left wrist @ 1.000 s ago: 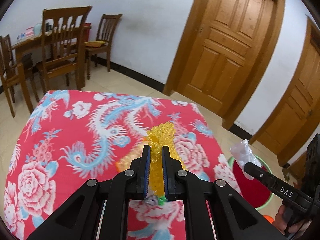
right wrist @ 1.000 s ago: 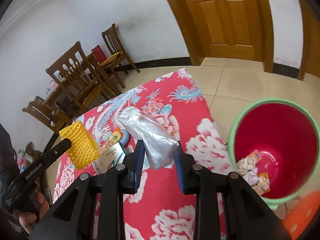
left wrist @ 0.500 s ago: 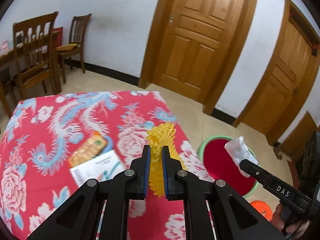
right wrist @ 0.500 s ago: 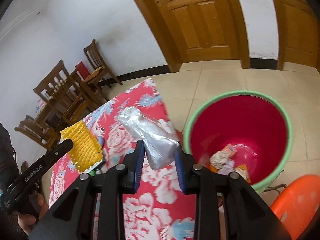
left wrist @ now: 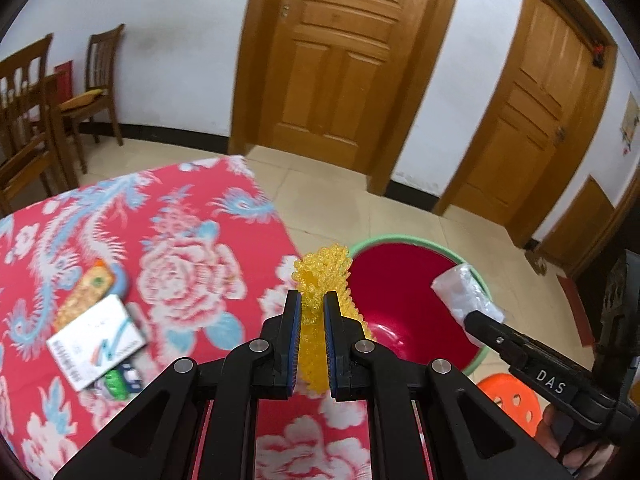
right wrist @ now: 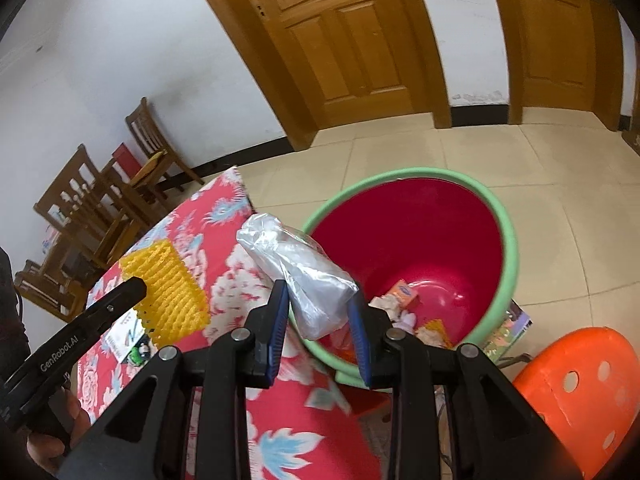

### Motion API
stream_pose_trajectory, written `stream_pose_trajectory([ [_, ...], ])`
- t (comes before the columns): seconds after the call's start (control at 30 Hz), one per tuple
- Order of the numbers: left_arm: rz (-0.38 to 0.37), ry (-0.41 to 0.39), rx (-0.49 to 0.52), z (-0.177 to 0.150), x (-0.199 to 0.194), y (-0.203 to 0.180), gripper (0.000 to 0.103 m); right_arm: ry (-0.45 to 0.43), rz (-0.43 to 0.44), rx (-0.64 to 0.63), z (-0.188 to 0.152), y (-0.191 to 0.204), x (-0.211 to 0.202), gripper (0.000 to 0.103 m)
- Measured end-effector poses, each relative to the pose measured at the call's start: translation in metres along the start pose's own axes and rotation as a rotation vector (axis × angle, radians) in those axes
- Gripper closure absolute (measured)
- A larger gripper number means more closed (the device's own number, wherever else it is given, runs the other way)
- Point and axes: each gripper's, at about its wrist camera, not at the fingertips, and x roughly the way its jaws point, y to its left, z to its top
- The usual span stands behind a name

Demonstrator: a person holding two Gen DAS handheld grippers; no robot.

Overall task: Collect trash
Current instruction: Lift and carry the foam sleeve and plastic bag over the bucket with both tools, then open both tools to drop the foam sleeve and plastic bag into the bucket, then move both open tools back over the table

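Observation:
My left gripper [left wrist: 312, 300] is shut on a yellow foam fruit net [left wrist: 322, 276], held above the table's right edge beside the bin; the net also shows in the right wrist view [right wrist: 166, 284]. My right gripper [right wrist: 318, 300] is shut on a crumpled clear plastic bag [right wrist: 300, 272], held over the near rim of the red bin with a green rim [right wrist: 408, 240]. The bag [left wrist: 464, 292] and bin [left wrist: 400, 304] show in the left wrist view too. Several scraps of trash [right wrist: 404, 304] lie at the bin's bottom.
The table has a red floral cloth [left wrist: 180, 248]. On it lie a white booklet [left wrist: 96, 344], an orange packet [left wrist: 86, 292] and a small green item [left wrist: 116, 384]. An orange stool [right wrist: 580, 392] stands right of the bin. Wooden chairs [left wrist: 36, 112] and doors [left wrist: 340, 60] stand behind.
Both grippers have swung right from over the table toward the bin, still holding the net and the bag. The bag now hangs over the bin's rim.

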Motion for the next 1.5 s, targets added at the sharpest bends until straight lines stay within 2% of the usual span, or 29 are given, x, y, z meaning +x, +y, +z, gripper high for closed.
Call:
stream_pose_trajectory([
  [0.4, -0.063, 0.093, 0.065, -0.007, 0.052, -0.046, 0.092, 0.029, -0.055, 0.072, -0.004, -0.045, 0.013, 0.07],
  [0.73, -0.075, 0.135, 0.122, -0.01, 0.08, -0.072, 0.091, 0.053, -0.075, 0.129, -0.005, -0.072, 0.023, 0.067],
  [0.8, -0.076, 0.142, 0.125, -0.01, 0.083, -0.075, 0.087, 0.058, -0.076, 0.142, -0.006, -0.076, 0.024, 0.067],
  [0.87, -0.072, 0.15, 0.126, -0.01, 0.086, -0.075, 0.072, 0.056, -0.074, 0.149, -0.006, -0.079, 0.024, 0.066],
  [0.93, -0.063, 0.147, 0.123, -0.011, 0.087, -0.075, 0.061, 0.052, -0.074, 0.149, -0.005, -0.079, 0.023, 0.063],
  [0.97, -0.057, 0.144, 0.121, -0.011, 0.087, -0.075, 0.059, 0.048, -0.074, 0.15, -0.005, -0.08, 0.023, 0.06],
  [1.07, -0.05, 0.147, 0.116, -0.01, 0.087, -0.073, 0.059, 0.046, -0.073, 0.155, -0.005, -0.079, 0.021, 0.056],
  [1.23, -0.03, 0.145, 0.098, -0.008, 0.086, -0.068, 0.054, 0.045, -0.073, 0.154, -0.005, -0.078, 0.02, 0.056],
  [1.5, -0.012, 0.129, 0.068, -0.008, 0.073, -0.057, 0.053, 0.03, -0.065, 0.143, -0.003, -0.07, 0.013, 0.055],
])
